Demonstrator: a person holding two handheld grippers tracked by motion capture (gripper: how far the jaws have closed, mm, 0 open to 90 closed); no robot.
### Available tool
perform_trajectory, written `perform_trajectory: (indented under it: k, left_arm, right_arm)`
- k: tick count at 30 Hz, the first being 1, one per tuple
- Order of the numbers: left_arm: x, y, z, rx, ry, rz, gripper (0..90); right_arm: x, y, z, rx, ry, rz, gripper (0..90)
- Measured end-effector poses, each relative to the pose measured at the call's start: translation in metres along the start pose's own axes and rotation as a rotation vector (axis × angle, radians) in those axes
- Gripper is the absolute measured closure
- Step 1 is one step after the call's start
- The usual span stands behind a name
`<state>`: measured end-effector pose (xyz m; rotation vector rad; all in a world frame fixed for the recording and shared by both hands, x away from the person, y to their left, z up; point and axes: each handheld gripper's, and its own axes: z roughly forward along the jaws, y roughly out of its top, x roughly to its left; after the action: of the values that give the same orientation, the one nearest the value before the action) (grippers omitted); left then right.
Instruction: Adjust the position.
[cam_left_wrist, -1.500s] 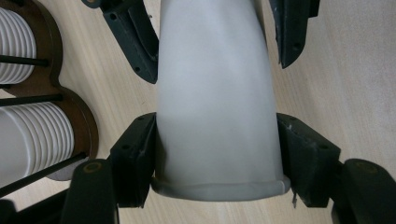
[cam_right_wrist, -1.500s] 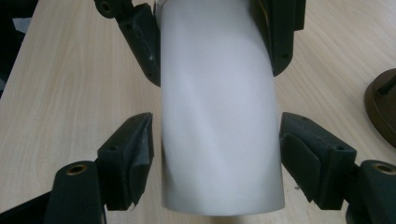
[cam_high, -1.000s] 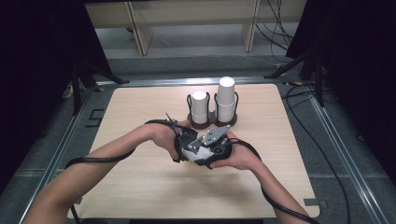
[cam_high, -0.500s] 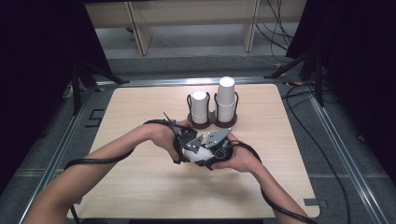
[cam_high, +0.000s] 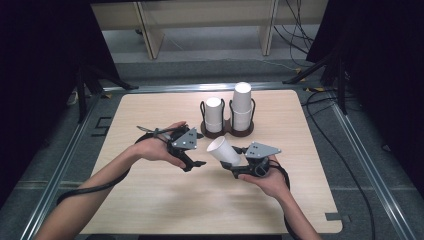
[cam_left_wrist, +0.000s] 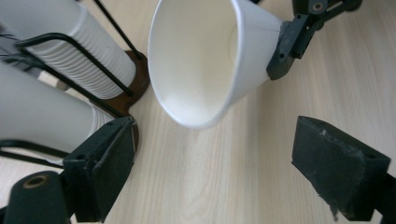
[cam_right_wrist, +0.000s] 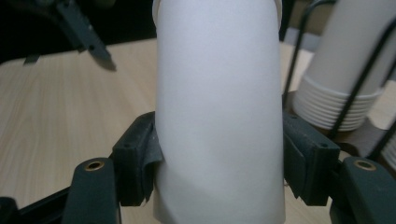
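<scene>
- High view: the right claw (cam_high: 234, 161) is clamped on a white paper cup (cam_high: 223, 150), held off the bench (cam_high: 150, 200) near its middle; the cup's long axis lies tilted, its mouth up and toward the person's left, its base end in the jaws; the left claw (cam_high: 192, 161) stands just beside that mouth, jaws apart and holding nothing, so the left hand (cam_high: 157, 148) is the nearer one to the rim; behind both, a wire cup holder (cam_high: 227, 127) carries two stacks of cups, the right stack taller.
- Left gripper view: the cup (cam_left_wrist: 205, 60) hangs ahead of and between the parted jaws, its open mouth turned toward this camera and down-left, not touching either jaw; the right claw's jaw grips it at the upper right; the cup stacks (cam_left_wrist: 70, 51) lie to the left.
- Right gripper view: the cup (cam_right_wrist: 219, 112) runs straight away along the jaws, both pads pressed on its wall near the base; I judge any coming move turns on the left claw closing in along that axis on the rim.
</scene>
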<state>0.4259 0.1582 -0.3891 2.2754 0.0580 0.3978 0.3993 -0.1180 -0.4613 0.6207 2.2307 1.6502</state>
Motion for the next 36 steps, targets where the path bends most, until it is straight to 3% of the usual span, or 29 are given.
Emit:
perform_trajectory:
  k: [2,3,4,5,6,7,8,9,11,12,14,15,16,18,20,23,24,25,30,31,33,34,36]
  left_arm:
    - [-0.004,-0.010,-0.001,-0.062,0.043,-0.086,12.9]
    - [-0.006,-0.015,-0.001,-0.097,0.069,-0.128,12.9]
    - [-0.011,-0.022,-0.002,-0.115,0.068,-0.205,13.2]
    - [-0.012,-0.028,-0.002,-0.152,0.096,-0.234,13.3]
    - [-0.017,-0.039,-0.002,-0.209,0.125,-0.305,13.3]
    - [-0.021,-0.044,-0.001,-0.239,0.097,-0.365,13.7]
    - [-0.023,-0.050,-0.002,-0.257,0.115,-0.386,13.7]
    - [-0.028,-0.056,-0.002,-0.289,0.137,-0.441,13.8]
    - [-0.033,-0.072,-0.006,-0.342,0.272,-0.486,13.8]
    - [-0.039,-0.076,-0.005,-0.371,0.239,-0.553,13.9]
    - [-0.048,-0.086,-0.006,-0.384,0.278,-0.606,13.9]
    - [-0.052,-0.090,-0.005,-0.405,0.294,-0.622,13.9]
    - [-0.056,-0.094,-0.003,-0.425,0.301,-0.644,14.0]
    - [-0.061,-0.102,-0.005,-0.426,0.347,-0.658,14.0]
    - [-0.065,-0.107,-0.006,-0.414,0.381,-0.672,14.1]
    - [-0.066,-0.111,-0.007,-0.453,0.414,-0.682,14.0]
    - [-0.067,-0.112,-0.008,-0.440,0.419,-0.690,14.0]
    - [-0.067,-0.113,-0.008,-0.446,0.423,-0.688,14.0]
    - [-0.069,-0.116,-0.008,-0.445,0.428,-0.685,14.0]
    - [-0.069,-0.116,-0.006,-0.465,0.425,-0.685,13.9]
    - [-0.070,-0.118,-0.007,-0.424,0.415,-0.677,14.0]
    - [-0.070,-0.118,-0.005,-0.431,0.408,-0.671,14.0]
    - [-0.071,-0.119,-0.006,-0.399,0.417,-0.668,14.1]
  right_arm:
    - [-0.003,-0.004,-0.005,-0.060,-0.038,0.018,35.5]
    - [-0.002,-0.006,-0.008,-0.080,-0.033,0.070,35.5]
    - [-0.004,-0.007,-0.011,-0.116,-0.069,0.062,35.5]
    - [-0.004,-0.009,-0.013,-0.133,-0.068,0.104,35.5]
    - [-0.005,-0.010,-0.016,-0.160,-0.086,0.126,35.5]
    - [-0.007,-0.012,-0.022,-0.181,-0.108,0.143,35.5]
    - [-0.006,-0.013,-0.023,-0.210,-0.119,0.179,35.5]
    - [-0.008,-0.013,-0.027,-0.206,-0.141,0.164,35.4]
    - [-0.009,-0.016,-0.031,-0.229,-0.160,0.188,35.3]
    - [-0.009,-0.018,-0.032,-0.243,-0.171,0.204,35.3]
    - [-0.011,-0.021,-0.034,-0.249,-0.201,0.185,35.2]
    - [-0.011,-0.023,-0.034,-0.252,-0.211,0.208,35.2]
    - [-0.012,-0.024,-0.035,-0.253,-0.211,0.200,35.2]
    - [-0.010,-0.026,-0.036,-0.250,-0.213,0.221,35.2]
    - [-0.010,-0.028,-0.036,-0.256,-0.229,0.194,35.1]
    - [-0.008,-0.028,-0.034,-0.247,-0.208,0.207,35.1]
    - [-0.006,-0.028,-0.034,-0.228,-0.224,0.206,35.1]
    - [-0.006,-0.028,-0.034,-0.226,-0.220,0.187,35.1]
    - [0.000,-0.026,-0.032,-0.237,-0.196,0.194,35.1]
    - [0.000,-0.025,-0.033,-0.231,-0.209,0.181,35.1]
    - [0.000,-0.023,-0.032,-0.232,-0.202,0.163,35.1]
    - [0.001,-0.022,-0.031,-0.234,-0.196,0.186,35.1]
    - [0.001,-0.021,-0.029,-0.241,-0.191,0.188,35.1]
